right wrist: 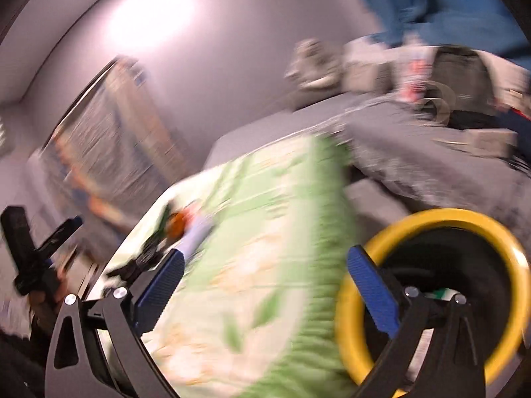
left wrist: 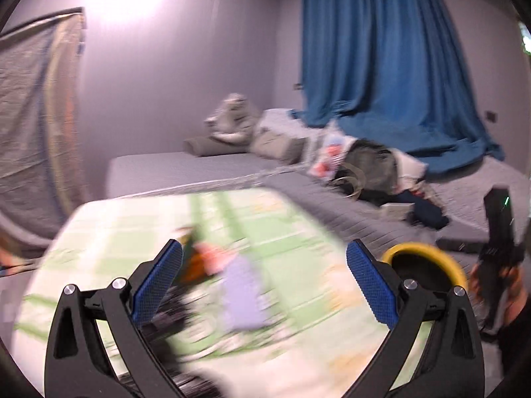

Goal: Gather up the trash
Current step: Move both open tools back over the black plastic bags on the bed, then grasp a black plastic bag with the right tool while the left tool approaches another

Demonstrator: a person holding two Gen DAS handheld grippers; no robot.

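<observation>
Both views are motion-blurred. Several pieces of trash lie on a green-and-white patterned mattress point(left wrist: 282, 232): an orange and dark wrapper point(left wrist: 194, 258) and a pale lilac piece point(left wrist: 242, 295); both also show in the right wrist view, the wrapper point(right wrist: 176, 227) and the lilac piece point(right wrist: 199, 232). My left gripper point(left wrist: 264, 282) is open and empty above the mattress, the trash between its fingers. My right gripper point(right wrist: 265, 285) is open and empty, over the mattress edge. A yellow-rimmed black bin point(right wrist: 441, 285) sits to the right, also in the left wrist view point(left wrist: 428, 265).
A grey bed point(left wrist: 205, 165) with pillows, a plush toy point(left wrist: 232, 116), a dark bag point(left wrist: 371, 169) and clothes lies behind. A blue curtain point(left wrist: 381, 49) hangs at the back. A plastic-covered frame point(left wrist: 33, 116) leans at the left wall.
</observation>
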